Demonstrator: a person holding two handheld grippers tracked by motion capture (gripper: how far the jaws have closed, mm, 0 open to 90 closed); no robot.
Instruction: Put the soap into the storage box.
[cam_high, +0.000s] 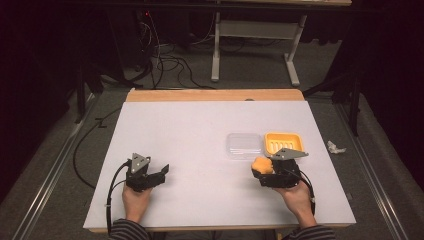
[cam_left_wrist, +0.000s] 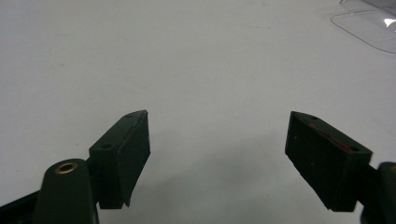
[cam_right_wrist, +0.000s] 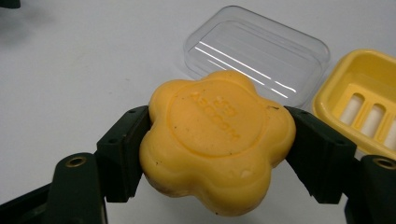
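- Your right gripper (cam_high: 264, 167) fingers (cam_right_wrist: 122, 149) clench the orange flower-shaped soap bar (cam_right_wrist: 217, 140), just before the clear plastic lid (cam_high: 244, 145).
- Your left gripper (cam_high: 161, 171) fingers (cam_left_wrist: 122, 156) stand released over bare white worktop (cam_high: 190, 150), well left of the lid.
- The yellow slotted soap dish (cam_high: 284, 142) touches the lid's right edge.

White tabletop (cam_high: 190, 150), rectangular, with a wooden strip along the far edge. Lying flat toward the right edge, about midway between the near and far edges: a clear plastic lid (cam_high: 244, 145), and touching or just beside it on its right a yellow soap dish (cam_high: 284, 142) with a slotted floor, open side up. Nearer the right edge than the left, both of them, well apart from the near left corner. Seen close in the right gripper view: lid (cam_right_wrist: 257, 51) and dish (cam_right_wrist: 364, 109) side by side.
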